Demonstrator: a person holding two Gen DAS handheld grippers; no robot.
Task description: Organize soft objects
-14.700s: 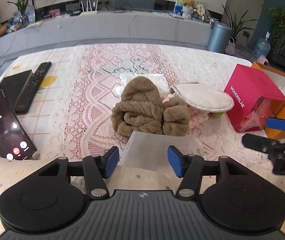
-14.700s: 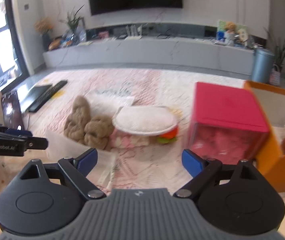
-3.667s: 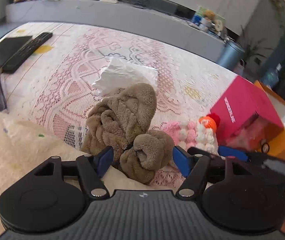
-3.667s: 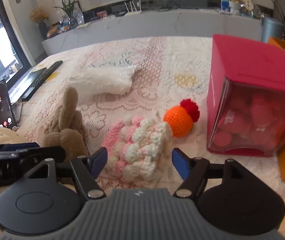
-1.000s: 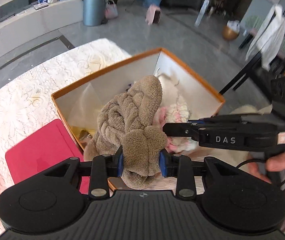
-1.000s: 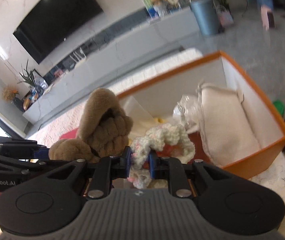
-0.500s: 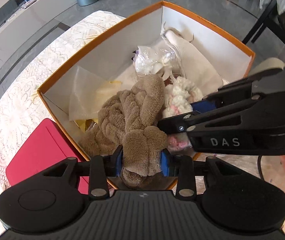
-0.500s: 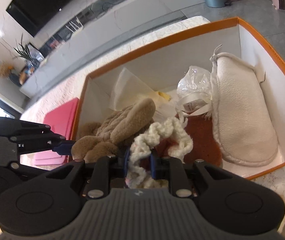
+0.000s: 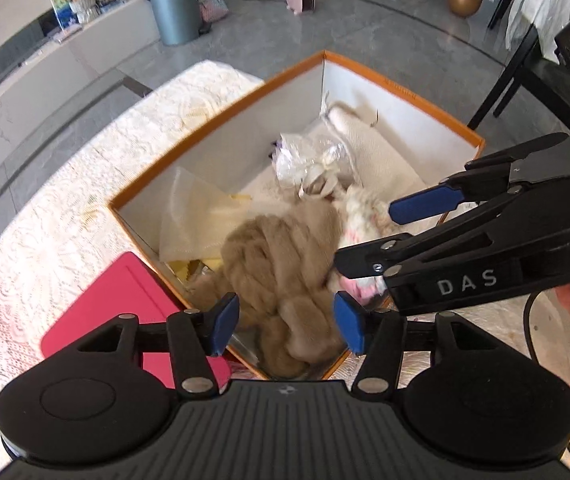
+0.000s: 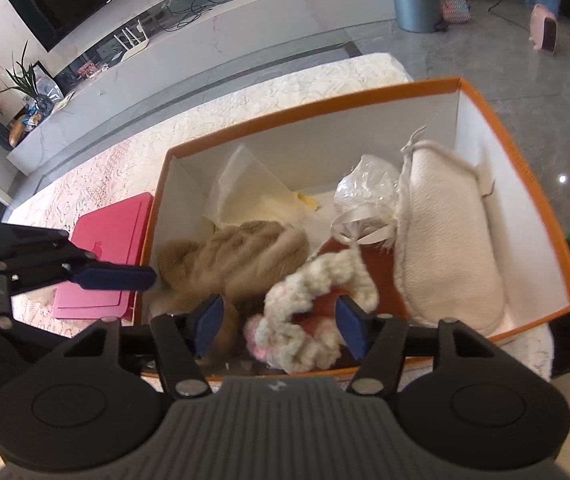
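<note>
Crochet piece (image 10: 309,312) between opening tongs (image 10: 279,320)

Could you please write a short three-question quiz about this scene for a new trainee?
1. True or false: the brown plush item lies inside the orange box.
2. What sits between the open pads of the right gripper? A) a remote control B) the white-and-pink crocheted piece C) a bottle
3. Fill in: beside the box, on the lace cloth, stands a ____ container.

Key: 1 true; 2 B; 3 red.
</note>
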